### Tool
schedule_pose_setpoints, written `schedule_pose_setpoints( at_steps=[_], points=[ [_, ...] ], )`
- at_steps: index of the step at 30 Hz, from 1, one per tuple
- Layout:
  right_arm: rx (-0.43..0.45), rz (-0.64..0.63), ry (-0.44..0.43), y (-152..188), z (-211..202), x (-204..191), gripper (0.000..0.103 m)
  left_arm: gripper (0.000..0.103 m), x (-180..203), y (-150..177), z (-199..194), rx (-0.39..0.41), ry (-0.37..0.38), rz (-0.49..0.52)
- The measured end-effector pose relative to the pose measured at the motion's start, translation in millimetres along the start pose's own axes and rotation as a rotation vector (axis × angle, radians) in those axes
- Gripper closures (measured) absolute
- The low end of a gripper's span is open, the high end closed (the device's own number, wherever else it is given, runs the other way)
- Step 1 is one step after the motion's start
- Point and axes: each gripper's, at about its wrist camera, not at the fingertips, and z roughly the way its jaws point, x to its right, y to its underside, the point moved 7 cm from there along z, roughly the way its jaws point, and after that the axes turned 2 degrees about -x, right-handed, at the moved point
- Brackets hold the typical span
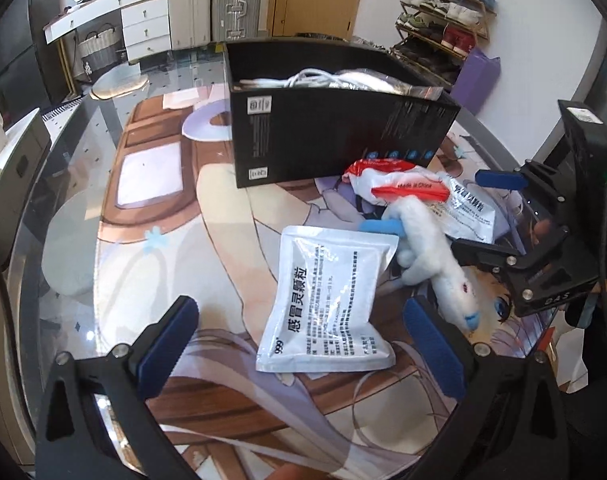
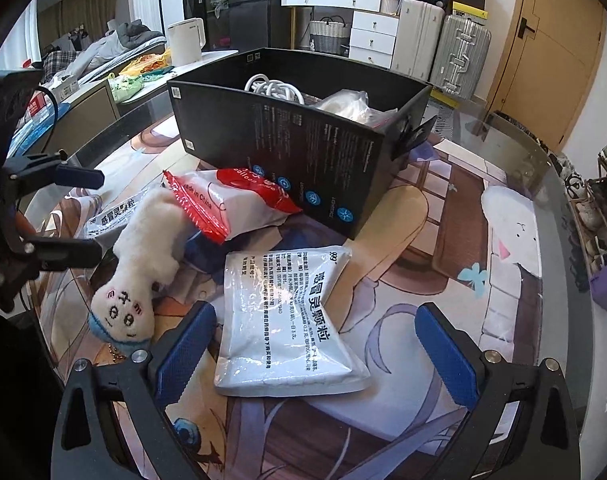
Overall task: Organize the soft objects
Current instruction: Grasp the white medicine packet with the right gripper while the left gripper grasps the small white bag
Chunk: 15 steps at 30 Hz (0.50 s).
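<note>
On the counter (image 2: pixel 511 184), both my tongs gape empty; next, right tongs (image 2: pixel 315 344) must close on the white sachet (image 2: pixel 287 320) for the black box (image 2: pixel 287 140).

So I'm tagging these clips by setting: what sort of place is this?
Most likely a lived-in home, perhaps a bedroom or studio flat. There are suitcases by a wooden door, a loaded shoe rack, and what looks like a bed with rumpled bedding.

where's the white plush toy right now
The white plush toy lies on the printed mat left of the silver sachet, its tail end against the red-and-white bag, in front of the black box.
</note>
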Motion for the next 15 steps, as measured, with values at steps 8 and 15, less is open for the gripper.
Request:
schedule_pose_setpoints(
  at_steps=[8, 15],
  points=[
    [0.020, 0.004, -0.055, -1, -4, -4, 0.036, 0.012, 2, -3, 5, 0.005, -0.055, 0.068],
    [0.038, -0.021, -0.076, 1, -7, -13, 0.052, 0.058, 1, -4, -1, 0.044, -0.053, 0.105]
  ],
)
